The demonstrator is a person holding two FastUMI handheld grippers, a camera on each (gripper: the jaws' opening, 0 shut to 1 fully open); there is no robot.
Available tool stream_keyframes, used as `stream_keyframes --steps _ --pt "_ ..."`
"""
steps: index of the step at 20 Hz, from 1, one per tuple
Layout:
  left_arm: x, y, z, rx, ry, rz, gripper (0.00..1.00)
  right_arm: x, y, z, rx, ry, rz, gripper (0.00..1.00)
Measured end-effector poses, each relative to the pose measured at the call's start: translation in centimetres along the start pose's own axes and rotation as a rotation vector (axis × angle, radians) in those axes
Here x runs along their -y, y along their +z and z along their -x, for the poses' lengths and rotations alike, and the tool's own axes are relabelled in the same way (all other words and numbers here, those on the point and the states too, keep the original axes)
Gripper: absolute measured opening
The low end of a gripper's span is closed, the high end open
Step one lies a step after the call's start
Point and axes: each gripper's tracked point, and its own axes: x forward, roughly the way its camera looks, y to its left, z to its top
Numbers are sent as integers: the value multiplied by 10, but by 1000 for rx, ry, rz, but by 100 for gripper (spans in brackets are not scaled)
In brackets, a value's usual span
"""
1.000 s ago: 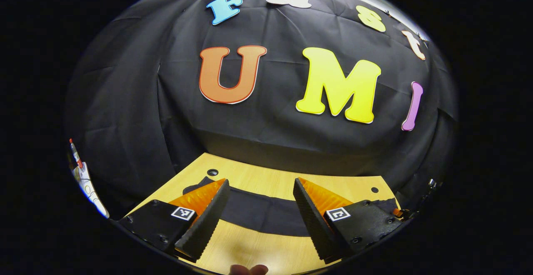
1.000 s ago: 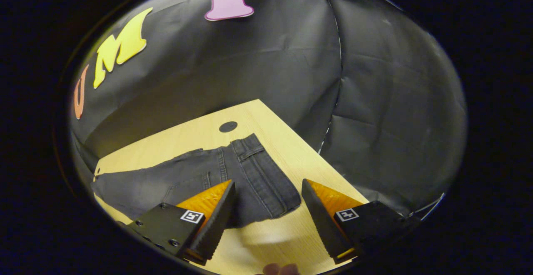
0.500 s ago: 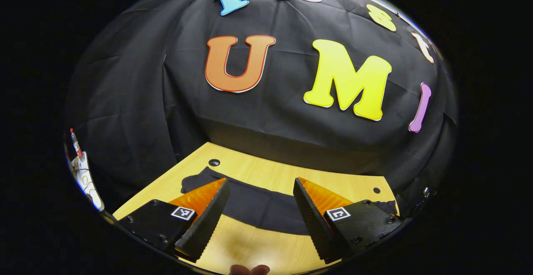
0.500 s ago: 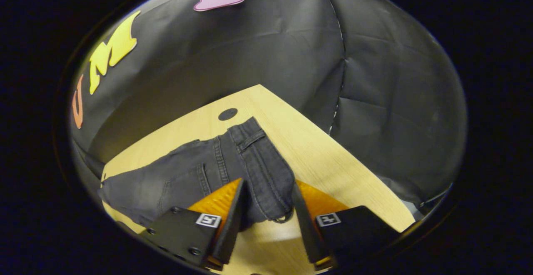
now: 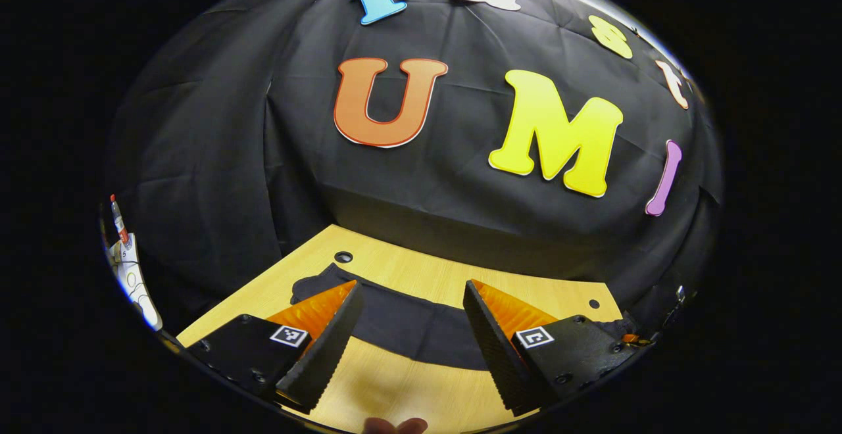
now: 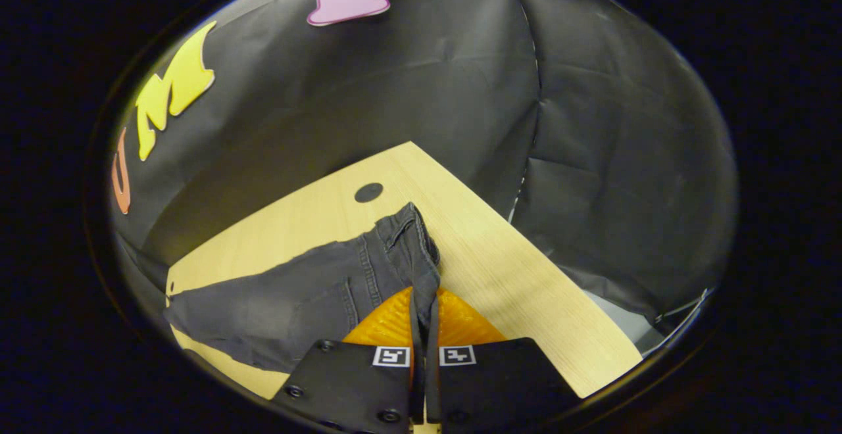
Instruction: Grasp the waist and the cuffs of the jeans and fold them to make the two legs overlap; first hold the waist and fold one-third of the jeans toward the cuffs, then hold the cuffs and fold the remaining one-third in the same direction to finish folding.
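Note:
Dark grey jeans [image 6: 296,292] lie across the light wooden table [image 6: 500,263], waist toward me in the right gripper view. My right gripper [image 6: 424,302] is shut on the near corner of the waistband, and the cloth bunches up between its fingers. In the left gripper view the jeans [image 5: 401,322] show as a dark band across the table, the cuff end at the left. My left gripper [image 5: 411,315] hangs open just above and short of that band, touching nothing.
The table [image 5: 421,276] has a dark round hole [image 5: 343,257] near its far left corner and another hole [image 6: 368,192] near its far right corner. Black cloth walls stand close behind and beside the table. A fingertip [image 5: 395,426] shows at the bottom edge.
My right gripper went from wide open to shut on the waistband, and the waist cloth bunched and lifted. The left gripper stayed open and drifted only slightly.

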Motion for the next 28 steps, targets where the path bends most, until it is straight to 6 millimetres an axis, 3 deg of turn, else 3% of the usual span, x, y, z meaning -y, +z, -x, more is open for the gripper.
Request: stream_keyframes --steps 2,5,9,13,17,18,21,24,26,28 --pt "-10 3 3 15 -5 25 99 -20 12 27 38 12 26 2" --pt "-28 9 9 45 -13 68 99 -69 43 68 112 46 83 2" --pt "-62 10 18 75 -3 97 99 -164 69 119 200 131 130 0" --pt "-99 12 32 96 32 65 98 -263 56 150 231 226 190 0" --pt "-124 17 48 110 33 28 98 -352 10 154 213 316 274 2" --pt "-131 16 51 110 35 20 99 -374 -7 150 197 325 301 5" --pt "-147 8 58 76 38 26 98 -436 -63 130 157 360 404 0" --pt "-165 6 63 67 54 2 98 -472 -131 102 76 374 501 2" --pt "-177 7 66 71 73 -22 99 -481 -172 75 3 357 571 0" --pt "-186 4 66 69 83 -38 99 -485 -199 51 -53 337 619 5"
